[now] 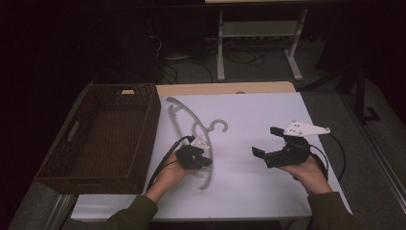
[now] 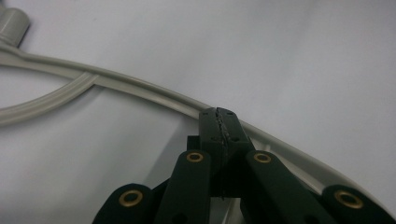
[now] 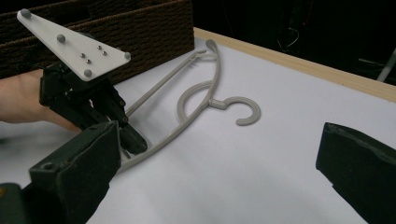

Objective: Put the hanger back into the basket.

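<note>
1. One grey plastic clothes hanger lies flat on the white-covered table, just right of the basket and left of the table's middle.
2. Long axis — runs from the far-left, near the basket's far corner, toward the person's side. One end lies far-left, the other near the table's front.
3. The hook points right, toward the table's middle, its open side turned to the near edge. In the right gripper view the hook curls open toward that camera.
4. Left tongs — jaws pressed together on the hanger's curved shoulder bar, at its near half. The left gripper view shows the left tongs closed tip to tip, the bar passing under and behind the tips. Whether the bar is lifted cannot be told.
5. Right tongs — jaws spread wide, holding nothing, held over bare table right of the hanger and well apart from it. They point left toward the hanger.
6. One dark woven wicker basket, rectangular, sits at the table's left edge; nothing can be seen inside it.
7. Count — one hanger, one basket, two tongs, two hands: left hand, right hand.
8. A grey three-cornered plate tops the right tongs; the right gripper view shows a like plate on the left tongs.
</note>
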Demonstrator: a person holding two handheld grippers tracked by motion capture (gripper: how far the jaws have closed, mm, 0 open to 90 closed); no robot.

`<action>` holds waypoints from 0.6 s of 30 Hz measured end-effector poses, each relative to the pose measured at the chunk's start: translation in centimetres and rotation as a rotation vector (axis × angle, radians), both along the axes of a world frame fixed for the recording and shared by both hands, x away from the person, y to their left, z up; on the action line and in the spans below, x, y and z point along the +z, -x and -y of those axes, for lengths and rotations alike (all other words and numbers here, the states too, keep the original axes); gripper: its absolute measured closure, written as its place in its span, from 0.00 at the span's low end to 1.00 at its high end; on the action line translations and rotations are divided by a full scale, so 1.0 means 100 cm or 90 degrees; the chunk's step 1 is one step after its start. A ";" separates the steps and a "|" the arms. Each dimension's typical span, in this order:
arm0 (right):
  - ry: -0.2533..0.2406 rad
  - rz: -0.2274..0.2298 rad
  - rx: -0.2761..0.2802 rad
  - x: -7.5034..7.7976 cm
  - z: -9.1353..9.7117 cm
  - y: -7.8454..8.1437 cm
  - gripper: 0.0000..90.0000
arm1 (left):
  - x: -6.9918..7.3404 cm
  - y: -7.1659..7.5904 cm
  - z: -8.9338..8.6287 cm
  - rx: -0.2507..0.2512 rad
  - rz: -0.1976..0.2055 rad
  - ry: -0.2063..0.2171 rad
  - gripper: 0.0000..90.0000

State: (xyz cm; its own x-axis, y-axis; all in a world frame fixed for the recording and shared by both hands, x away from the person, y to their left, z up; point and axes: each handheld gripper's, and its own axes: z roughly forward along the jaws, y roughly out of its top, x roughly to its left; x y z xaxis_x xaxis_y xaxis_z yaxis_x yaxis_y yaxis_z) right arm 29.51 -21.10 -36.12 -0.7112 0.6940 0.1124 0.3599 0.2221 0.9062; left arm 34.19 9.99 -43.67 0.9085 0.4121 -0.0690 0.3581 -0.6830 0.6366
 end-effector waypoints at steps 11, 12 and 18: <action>-0.005 0.001 -0.004 0.000 0.003 0.000 0.00 | 0.000 0.005 0.055 -0.066 -0.012 0.022 1.00; -0.005 0.001 -0.004 0.000 0.003 0.000 0.00 | 0.000 0.005 0.055 -0.066 -0.012 0.022 1.00; -0.008 0.002 -0.005 0.001 0.005 0.000 0.00 | -0.001 0.011 0.082 -0.090 -0.013 0.037 1.00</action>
